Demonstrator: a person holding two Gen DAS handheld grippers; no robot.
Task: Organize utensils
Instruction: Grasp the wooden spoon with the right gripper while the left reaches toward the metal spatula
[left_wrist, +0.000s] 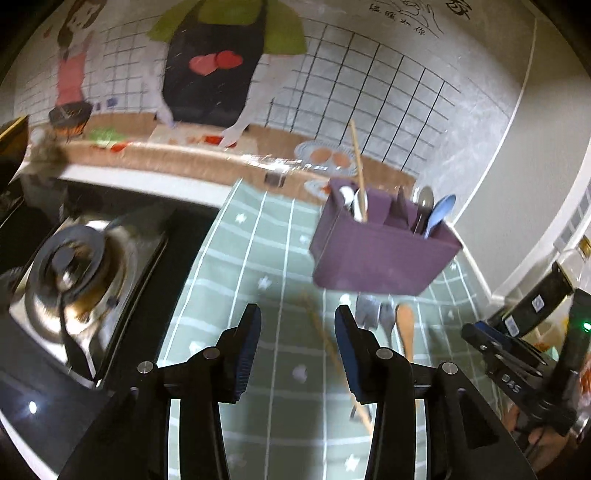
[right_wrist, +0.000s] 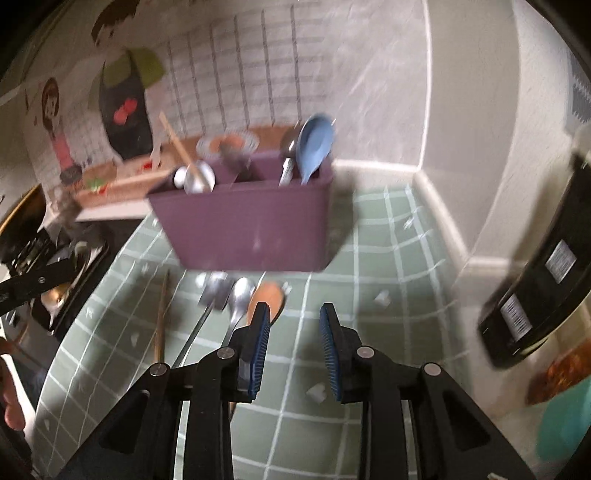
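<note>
Purple caddy (right_wrist: 243, 225) standing on the green tiled counter (right_wrist: 373, 295) toward its back edge, ahead of both grippers, holding a blue spoon (right_wrist: 314, 144), metal spoons and a wooden stick. Loose on the counter between caddy and tongs — fork (right_wrist: 212, 295), metal spoon (right_wrist: 240, 295), wooden spoon (right_wrist: 267, 295) touching the left finger of the right gripper (right_wrist: 293, 347), chopstick (right_wrist: 161, 321). Left gripper (left_wrist: 298, 350) and right gripper both spread wide, holding nothing — gas burner (left_wrist: 74, 258) off the counter's left edge, "DAS" legible on the right tool.
</note>
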